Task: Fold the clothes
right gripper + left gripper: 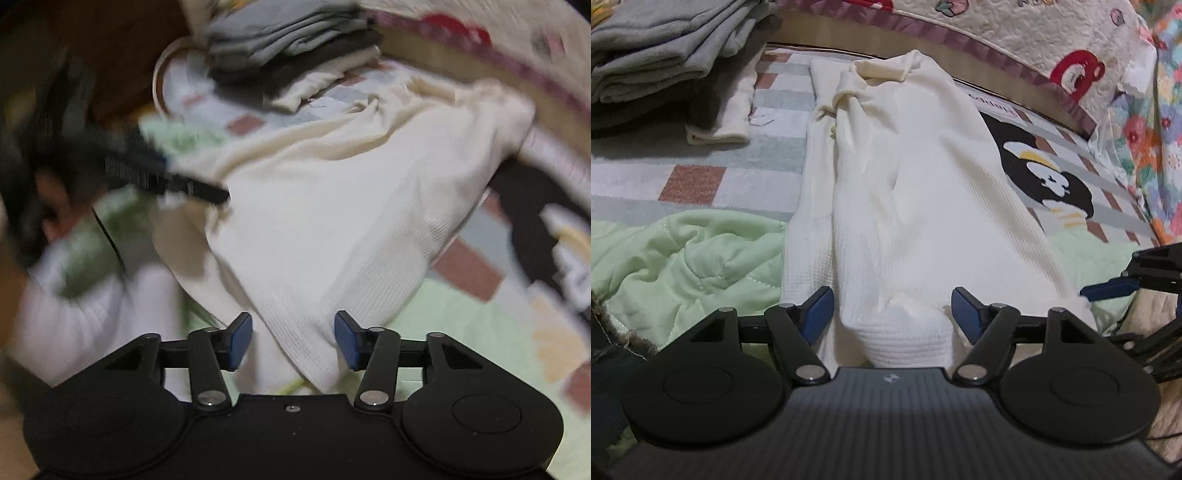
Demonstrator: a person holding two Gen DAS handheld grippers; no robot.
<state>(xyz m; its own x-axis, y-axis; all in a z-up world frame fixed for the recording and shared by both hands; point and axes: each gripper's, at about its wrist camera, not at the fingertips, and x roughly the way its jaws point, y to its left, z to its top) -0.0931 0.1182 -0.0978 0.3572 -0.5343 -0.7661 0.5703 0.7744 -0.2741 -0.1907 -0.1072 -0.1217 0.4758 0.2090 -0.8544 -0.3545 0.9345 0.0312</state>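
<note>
Cream waffle-knit garment [905, 192] is stretching toward 12 o'clock; its near hem is lying between the wide-open left gripper [892, 314] and equally wide right gripper [293, 339].

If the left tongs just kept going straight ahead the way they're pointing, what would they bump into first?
Almost at once, the cream knit garment: its near hem already bulges between the open left tongs. Beyond it lie the checked bedcover and the headboard, though depth is hard to judge.

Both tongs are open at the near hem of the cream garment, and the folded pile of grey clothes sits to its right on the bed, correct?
Not quite: the folded pile of grey clothes sits to the left of the cream garment, as the left wrist view shows. Both the left tongs and right tongs are open at its near hem.
</note>
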